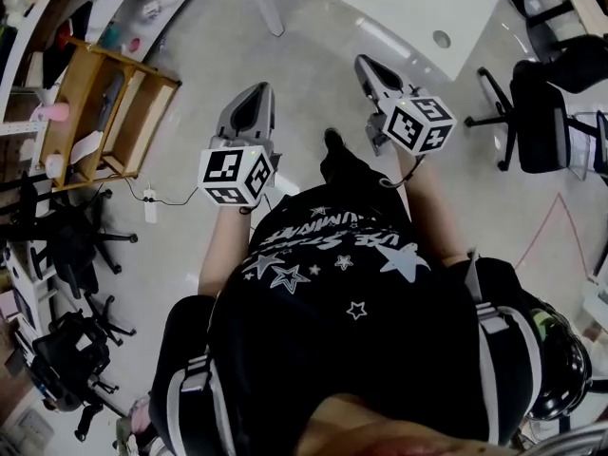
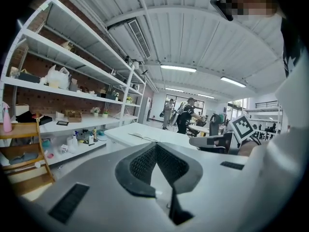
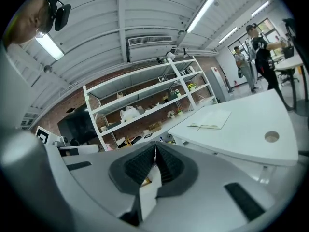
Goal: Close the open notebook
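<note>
The right gripper (image 3: pixel 155 147) has its jaws pressed together with nothing between them. Beyond them, an open notebook (image 3: pixel 210 120) lies flat on a white bench (image 3: pixel 251 146), near its far edge and well apart from a round hole (image 3: pixel 272 136). Shelves (image 3: pixel 145 105) line the brick wall behind. Two people (image 3: pixel 256 47) stand far right.

Floor (image 1: pixel 313 93) is glossy, rack (image 1: pixel 138 117) wooden, notebook (image 3: pixel 211 119) paper

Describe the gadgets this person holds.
Both the left gripper and right gripper are pale grey wedges with dark ribbed pads; each carries a white cube with black square markers. The person wears a black star-printed shirt.
</note>
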{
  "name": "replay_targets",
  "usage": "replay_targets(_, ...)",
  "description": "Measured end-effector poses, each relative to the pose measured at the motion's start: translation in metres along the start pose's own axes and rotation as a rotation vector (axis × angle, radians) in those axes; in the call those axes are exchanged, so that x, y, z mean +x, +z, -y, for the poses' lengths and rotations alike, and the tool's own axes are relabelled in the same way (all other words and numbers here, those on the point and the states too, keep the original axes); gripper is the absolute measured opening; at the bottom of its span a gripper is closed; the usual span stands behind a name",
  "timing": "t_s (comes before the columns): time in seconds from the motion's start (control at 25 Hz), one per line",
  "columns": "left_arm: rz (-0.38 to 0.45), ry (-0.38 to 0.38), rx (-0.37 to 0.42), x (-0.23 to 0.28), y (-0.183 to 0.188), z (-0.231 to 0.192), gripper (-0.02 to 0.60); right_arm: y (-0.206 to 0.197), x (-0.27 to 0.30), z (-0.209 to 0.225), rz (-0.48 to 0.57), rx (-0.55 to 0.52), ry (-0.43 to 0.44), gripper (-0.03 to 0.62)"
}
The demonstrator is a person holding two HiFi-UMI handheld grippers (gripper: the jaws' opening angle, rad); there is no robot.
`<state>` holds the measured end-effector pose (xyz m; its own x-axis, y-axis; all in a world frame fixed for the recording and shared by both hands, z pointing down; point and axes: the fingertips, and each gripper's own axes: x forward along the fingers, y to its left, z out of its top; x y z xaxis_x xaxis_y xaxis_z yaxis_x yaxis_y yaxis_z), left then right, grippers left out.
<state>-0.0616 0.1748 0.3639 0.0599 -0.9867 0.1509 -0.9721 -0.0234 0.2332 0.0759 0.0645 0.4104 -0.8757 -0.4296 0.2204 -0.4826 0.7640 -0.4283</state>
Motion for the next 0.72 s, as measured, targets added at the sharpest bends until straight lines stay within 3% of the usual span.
replay_targets(0.48,-0.001,0.000,0.047,0.116,0.029,-0.005,0.011,0.062,0.044,0.093,0.044,0.018,-0.003,0.009)
replay_targets(0.72,0.027,0.042,0.040,0.165,0.039,-0.020,0.011,0.081,0.064,0.137,0.028,-0.007,-0.004,0.009)
